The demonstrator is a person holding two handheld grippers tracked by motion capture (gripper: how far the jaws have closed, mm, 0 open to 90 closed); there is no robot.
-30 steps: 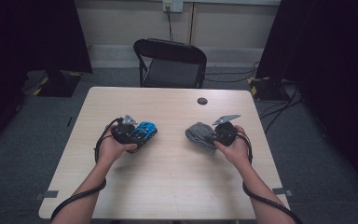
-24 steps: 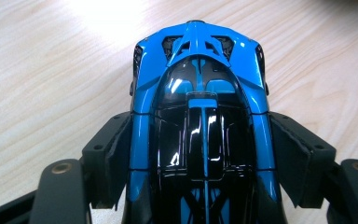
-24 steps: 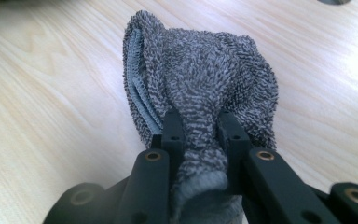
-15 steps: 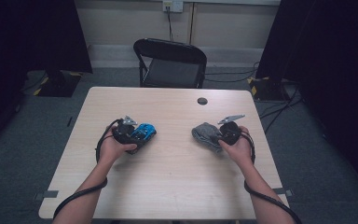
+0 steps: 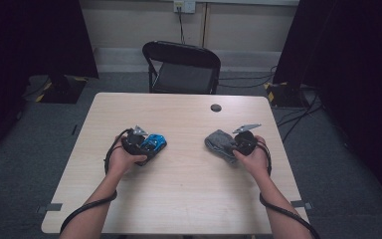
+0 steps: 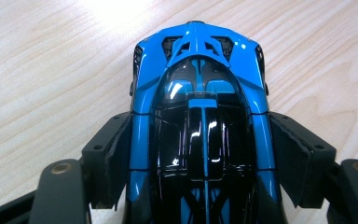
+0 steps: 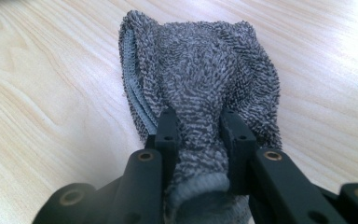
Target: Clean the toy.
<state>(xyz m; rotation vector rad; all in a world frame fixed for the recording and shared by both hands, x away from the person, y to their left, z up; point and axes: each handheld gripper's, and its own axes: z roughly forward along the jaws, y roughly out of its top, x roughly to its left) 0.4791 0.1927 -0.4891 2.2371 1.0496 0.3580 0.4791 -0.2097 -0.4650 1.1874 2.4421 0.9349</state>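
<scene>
A blue and black toy car (image 5: pixel 158 140) sits on the wooden table (image 5: pixel 189 199) at the left. My left gripper (image 5: pixel 151 146) is shut on it. In the left gripper view both pads (image 6: pixel 109 154) press the flanks of the car (image 6: pixel 200 70). At the right, a crumpled grey terry cloth (image 5: pixel 216 139) lies on the table. My right gripper (image 5: pixel 231 145) holds its near end. Its jaws have just been opening a little, but the cloth (image 7: pixel 200 70) is still bunched and pinched between the right gripper (image 7: pixel 198 121) pads.
A small black round disc (image 5: pixel 216 107) lies near the table's far edge. A black folding chair (image 5: pixel 184 64) stands behind the table. Cables trail from both grippers off the near edge. Bare wood lies between the two hands.
The right hand has sunk slightly and shifted a little to the right with the cloth. The left hand and the car have stayed still.
</scene>
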